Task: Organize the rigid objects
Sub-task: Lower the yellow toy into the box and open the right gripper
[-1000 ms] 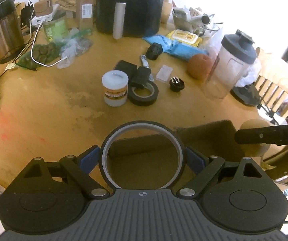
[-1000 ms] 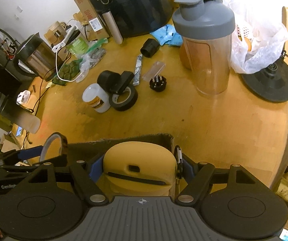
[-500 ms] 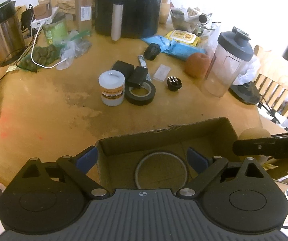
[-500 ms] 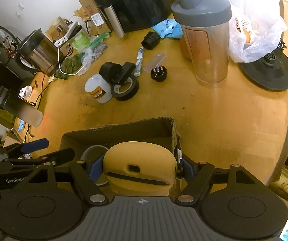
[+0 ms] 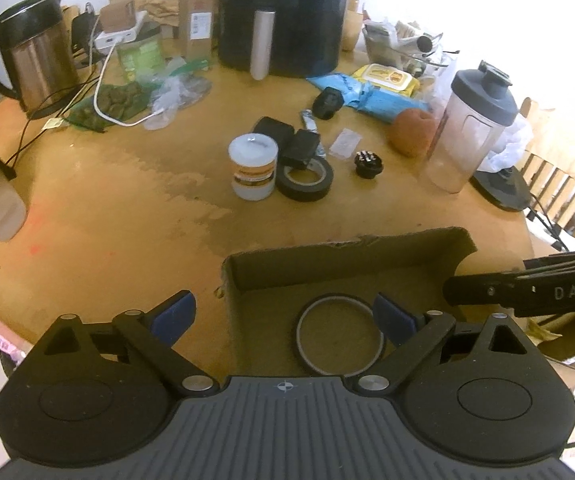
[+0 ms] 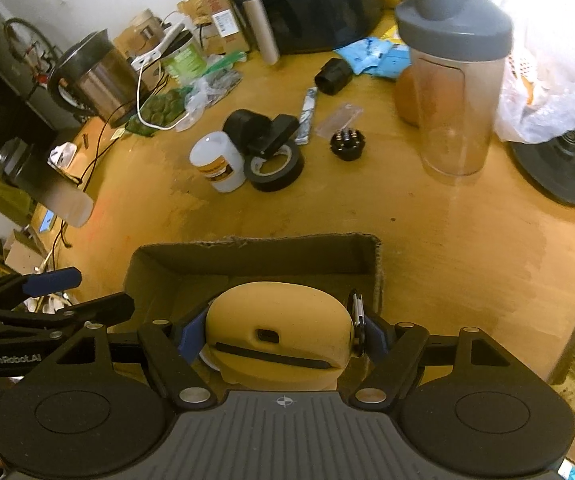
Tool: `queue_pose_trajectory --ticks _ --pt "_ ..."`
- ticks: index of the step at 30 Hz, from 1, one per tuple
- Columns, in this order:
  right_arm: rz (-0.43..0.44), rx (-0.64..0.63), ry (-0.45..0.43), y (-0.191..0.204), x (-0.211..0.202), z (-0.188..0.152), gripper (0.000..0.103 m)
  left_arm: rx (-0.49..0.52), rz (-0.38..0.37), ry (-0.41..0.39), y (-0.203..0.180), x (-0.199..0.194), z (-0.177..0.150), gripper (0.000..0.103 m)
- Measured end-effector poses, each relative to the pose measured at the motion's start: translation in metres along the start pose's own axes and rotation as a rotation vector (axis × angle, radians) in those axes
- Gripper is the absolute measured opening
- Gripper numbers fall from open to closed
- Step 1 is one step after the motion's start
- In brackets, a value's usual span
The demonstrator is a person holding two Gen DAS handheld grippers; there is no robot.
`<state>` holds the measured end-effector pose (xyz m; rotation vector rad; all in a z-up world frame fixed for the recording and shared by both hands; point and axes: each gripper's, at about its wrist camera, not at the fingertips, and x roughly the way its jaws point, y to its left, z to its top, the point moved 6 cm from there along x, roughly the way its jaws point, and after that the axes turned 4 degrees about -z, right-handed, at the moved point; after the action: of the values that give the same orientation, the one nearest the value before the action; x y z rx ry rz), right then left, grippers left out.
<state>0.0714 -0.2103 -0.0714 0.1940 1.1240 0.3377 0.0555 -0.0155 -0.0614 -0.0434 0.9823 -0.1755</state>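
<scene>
Flat in box (image 5: 351, 264), thin tape ring (image 5: 341, 336)

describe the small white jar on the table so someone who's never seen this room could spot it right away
Start at the big black air fryer at the back of the wooden table, then come forward to the cluster mid-table. The white jar stands upright beside the black tape roll; it is the only white thing there, with an orange-and-black label band.

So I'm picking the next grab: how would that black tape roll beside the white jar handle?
The black tape roll lies flat, so it shouldn't roll. It looks rigid and probably light. A black block leans on its rim and may slide off when lifted.
</scene>
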Motion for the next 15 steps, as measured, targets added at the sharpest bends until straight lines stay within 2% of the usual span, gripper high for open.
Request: queue_pose_trajectory --ticks 14,15 --pt "-0.026 -0.064 0.016 0.012 0.025 0.016 0.079 -0.079 0.031 0.007 0.02 -0.011 -0.015 0.097" --pt "-0.031 -0.06 0.013 0.012 0.026 0.016 0.085 -0.083 0.03 0.009 0.02 -0.011 -0.016 0.097"
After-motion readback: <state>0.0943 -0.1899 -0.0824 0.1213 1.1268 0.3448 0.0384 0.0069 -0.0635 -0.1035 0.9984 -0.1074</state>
